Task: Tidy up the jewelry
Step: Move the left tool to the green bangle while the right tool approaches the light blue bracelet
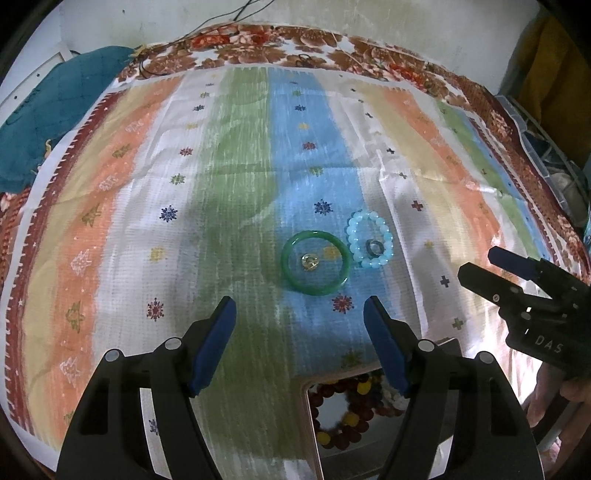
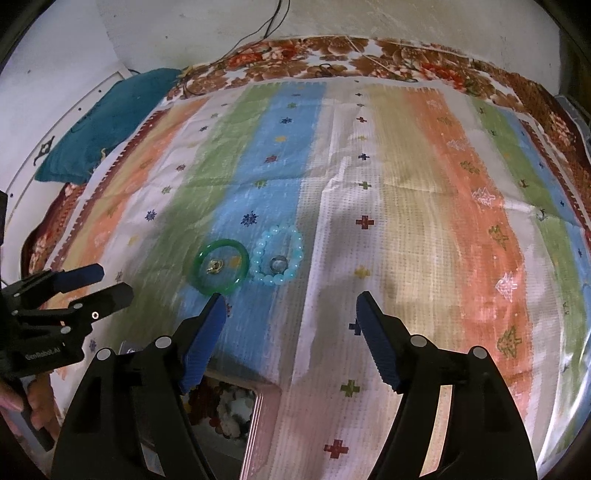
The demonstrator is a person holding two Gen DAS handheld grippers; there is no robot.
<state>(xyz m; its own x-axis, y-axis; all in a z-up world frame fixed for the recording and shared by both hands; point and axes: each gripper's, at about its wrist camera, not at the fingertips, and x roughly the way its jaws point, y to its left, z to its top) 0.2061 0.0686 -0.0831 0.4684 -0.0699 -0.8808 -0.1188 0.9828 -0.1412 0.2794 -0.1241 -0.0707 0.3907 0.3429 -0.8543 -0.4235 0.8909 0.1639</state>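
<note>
A green bangle (image 1: 316, 262) (image 2: 220, 266) lies flat on the striped cloth with a small gold ring (image 1: 309, 260) (image 2: 214, 266) inside it. Right beside it sits a pale blue bead bracelet (image 1: 369, 240) (image 2: 279, 254) with a dark ring (image 1: 373, 248) (image 2: 278, 264) inside. My left gripper (image 1: 300, 308) hovers open just short of the bangle, nothing between its blue pads. My right gripper (image 2: 290, 304) is open too, near the bracelet, also empty. An open box (image 1: 314, 417) (image 2: 258, 410) with several bead bracelets sits at the near edge under both grippers.
The striped cloth (image 1: 240, 166) (image 2: 406, 184) covers a floral bedspread (image 1: 332, 48). A teal cushion (image 1: 55, 122) (image 2: 110, 122) lies at the far left by the wall. A crate (image 1: 546, 147) stands off the right side. Cables (image 2: 266, 26) hang down the back wall.
</note>
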